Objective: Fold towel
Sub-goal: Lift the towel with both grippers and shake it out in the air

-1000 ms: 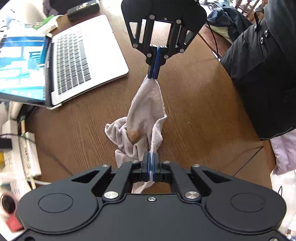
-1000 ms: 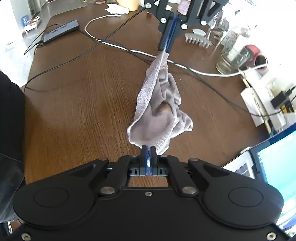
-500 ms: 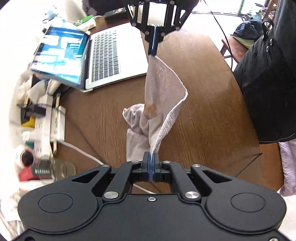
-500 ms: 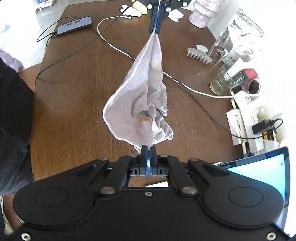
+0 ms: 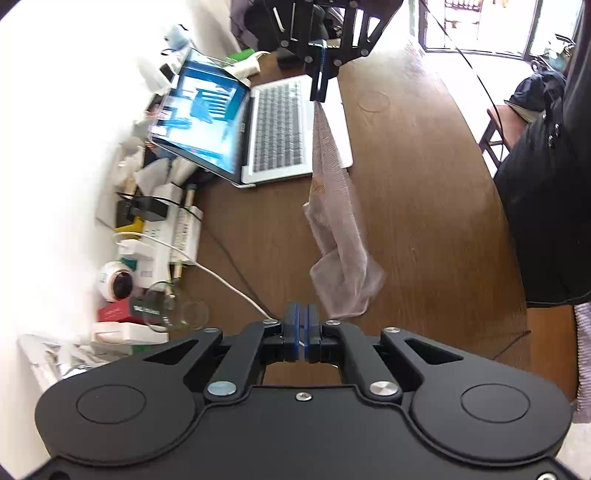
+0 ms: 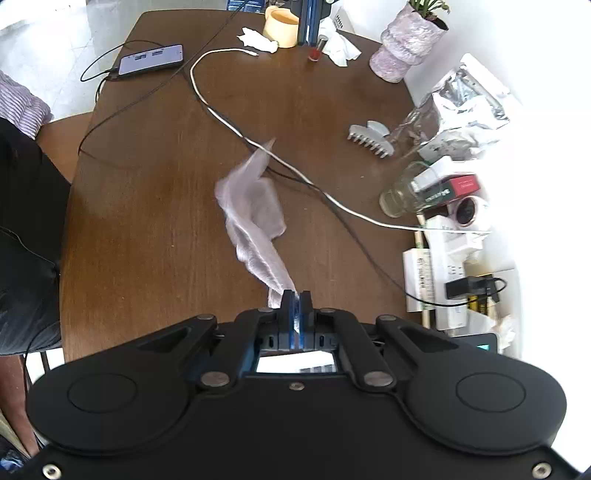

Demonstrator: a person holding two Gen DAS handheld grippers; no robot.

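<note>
The small grey towel (image 5: 338, 218) hangs in the air above the brown table, blurred by motion. My right gripper (image 5: 318, 96) is shut on its top corner, high above the laptop. In the right wrist view the towel (image 6: 258, 221) trails away from my right gripper (image 6: 295, 295), whose blue pads pinch its corner. My left gripper (image 5: 302, 314) has its blue pads close together with nothing between them; the towel's loose end hangs just to its right. The left gripper (image 6: 308, 22) also shows far away at the top of the right wrist view.
An open laptop (image 5: 266, 133) lies at the far left of the table (image 5: 424, 221). A glass jar (image 6: 406, 188), boxes, chargers and a white cable (image 6: 295, 173) crowd one side. A phone (image 6: 151, 59), a mug (image 6: 280, 26) and a plant pot (image 6: 406, 44) sit at the far end. A person in black (image 5: 546, 184) stands beside the table.
The two grippers have pulled far apart and risen. The towel has slipped out of my left gripper and now hangs only from my right gripper, swinging.
</note>
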